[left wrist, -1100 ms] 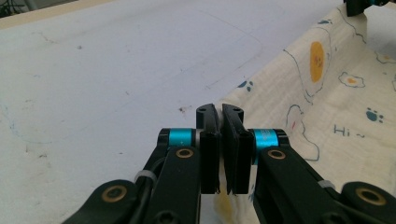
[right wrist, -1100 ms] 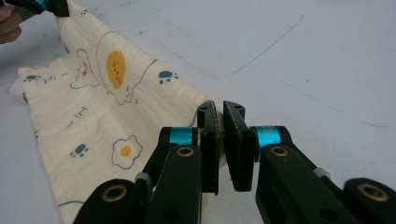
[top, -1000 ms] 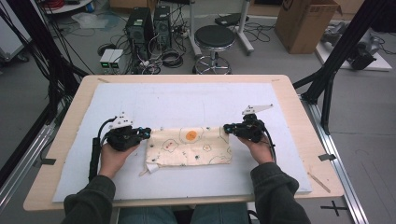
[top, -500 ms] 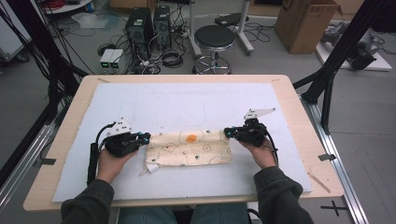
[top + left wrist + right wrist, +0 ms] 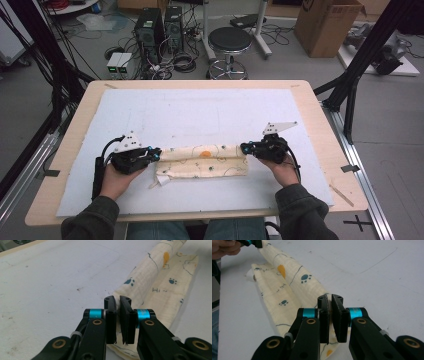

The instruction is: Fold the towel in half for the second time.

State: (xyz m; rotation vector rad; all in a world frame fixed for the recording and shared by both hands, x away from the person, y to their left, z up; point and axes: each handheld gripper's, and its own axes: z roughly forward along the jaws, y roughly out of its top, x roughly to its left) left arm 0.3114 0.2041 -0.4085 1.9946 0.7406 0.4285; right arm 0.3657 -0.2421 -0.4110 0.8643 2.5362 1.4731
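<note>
Cloth: a cream printed cloth (image 5: 202, 161) with blue paw prints, an orange patch and thin dark line drawings, folded into a long band; it lies on the white mat (image 5: 200, 115) near the front edge of the tabletop (image 5: 320, 115), about midway between the left and right edges.
Cloth shape: the far long side is raised as a rolled fold between the two grippers; the lower layer lies flat on the mat toward the person; a small corner pokes out at the front left.
Left gripper: left gripper (image 5: 156, 153) is at the cloth's left end, its jaws clamped together on the end of the raised fold; in the left gripper view the fabric (image 5: 150, 282) runs away from the pinched jaws.
Right gripper: right gripper (image 5: 244, 148) is at the cloth's right end, jaws pressed together on the fold's end; the right gripper view shows the cloth (image 5: 287, 282) stretching off to the other gripper.
Hands: each gripper is held in one hand, forearms coming over the front edge.
Beyond the tabletop: a black stool (image 5: 229, 40), computer towers and a cardboard box on the floor.
</note>
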